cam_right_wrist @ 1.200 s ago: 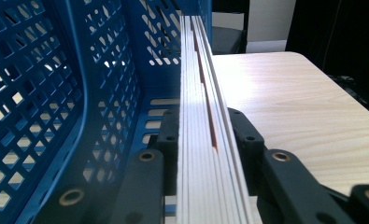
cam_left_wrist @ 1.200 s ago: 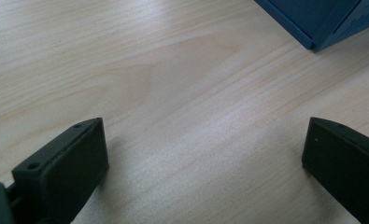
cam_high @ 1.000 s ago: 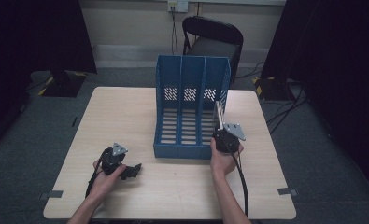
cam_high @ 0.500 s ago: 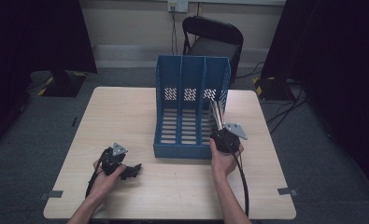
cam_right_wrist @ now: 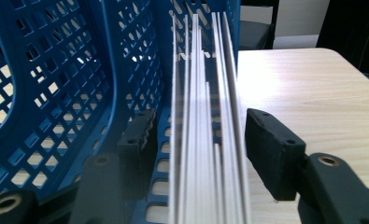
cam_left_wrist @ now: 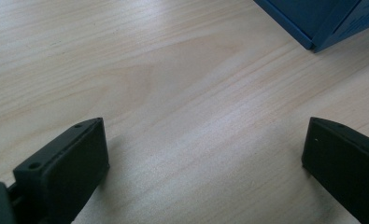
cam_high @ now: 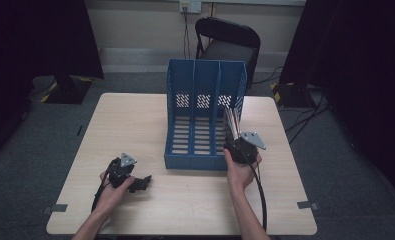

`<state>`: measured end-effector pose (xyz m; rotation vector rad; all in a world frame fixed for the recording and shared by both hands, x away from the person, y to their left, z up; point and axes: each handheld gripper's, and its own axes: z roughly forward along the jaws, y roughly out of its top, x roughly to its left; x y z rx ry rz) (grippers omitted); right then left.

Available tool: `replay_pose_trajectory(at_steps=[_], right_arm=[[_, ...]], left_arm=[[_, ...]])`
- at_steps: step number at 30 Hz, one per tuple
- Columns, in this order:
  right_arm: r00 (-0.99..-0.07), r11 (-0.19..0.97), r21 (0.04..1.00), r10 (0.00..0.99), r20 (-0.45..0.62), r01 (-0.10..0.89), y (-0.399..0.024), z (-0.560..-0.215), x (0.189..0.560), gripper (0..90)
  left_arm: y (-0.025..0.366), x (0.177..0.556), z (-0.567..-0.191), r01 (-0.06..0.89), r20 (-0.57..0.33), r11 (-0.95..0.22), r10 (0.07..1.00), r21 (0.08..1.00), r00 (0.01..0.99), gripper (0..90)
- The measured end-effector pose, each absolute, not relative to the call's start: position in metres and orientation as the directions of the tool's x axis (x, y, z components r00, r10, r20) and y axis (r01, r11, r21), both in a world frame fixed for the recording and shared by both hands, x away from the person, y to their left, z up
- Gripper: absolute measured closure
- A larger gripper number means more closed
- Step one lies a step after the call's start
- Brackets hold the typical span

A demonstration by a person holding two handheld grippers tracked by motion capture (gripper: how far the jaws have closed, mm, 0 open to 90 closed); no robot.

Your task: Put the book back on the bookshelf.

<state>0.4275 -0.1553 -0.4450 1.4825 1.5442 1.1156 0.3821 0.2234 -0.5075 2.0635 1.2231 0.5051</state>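
My left gripper (cam_high: 144,183) rests wide open near the front left edge of the pale wooden table (cam_high: 135,120). My right gripper (cam_right_wrist: 198,140), jaws just opening, straddles the sheaf of thin white sheets (cam_right_wrist: 205,140) standing in the rightmost slot of the blue perforated plastic file rack (cam_high: 205,115) at mid-table. I should back straight out, brushing no sheet.

One wooden table (cam_high: 150,125) stands in the room. On it sits one blue file rack (cam_high: 205,85) with three compartments. One stack of thin white sheets (cam_right_wrist: 205,140) stands on edge in the rack's right compartment; the single sheets are too close together to count. Two grippers are there: a left gripper (cam_high: 144,183) and a right gripper (cam_right_wrist: 198,140). One black chair (cam_high: 227,42) stands behind the table.
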Motion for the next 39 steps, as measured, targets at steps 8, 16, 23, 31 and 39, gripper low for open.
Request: replay_pose_trajectory(at_steps=[8,16,23,31,39], right_arm=[[-0.113,-0.031,0.923,0.99,0.08,0.383,-0.161,-0.441,0.426,39.3],[-0.152,-0.039,0.913,0.982,0.109,0.407,-0.169,-0.433,0.425,35.4],[-0.177,-0.036,0.923,0.978,0.111,0.383,-0.171,-0.42,0.422,33.4],[-0.219,-0.028,0.927,0.969,0.117,0.374,-0.179,-0.41,0.421,28.9],[-0.266,-0.004,0.929,0.958,0.11,0.371,-0.184,-0.402,0.422,26.1]], left_arm=[[0.224,0.382,-0.507,0.612,-0.005,-0.342,0.871,0.713,0.492,0.0],[0.224,0.382,-0.507,0.611,-0.004,-0.341,0.871,0.714,0.491,0.0],[0.224,0.382,-0.507,0.611,-0.005,-0.341,0.871,0.714,0.491,0.0],[0.224,0.382,-0.507,0.612,-0.005,-0.341,0.871,0.713,0.492,0.0],[0.224,0.382,-0.507,0.612,-0.005,-0.341,0.871,0.713,0.492,0.0]])
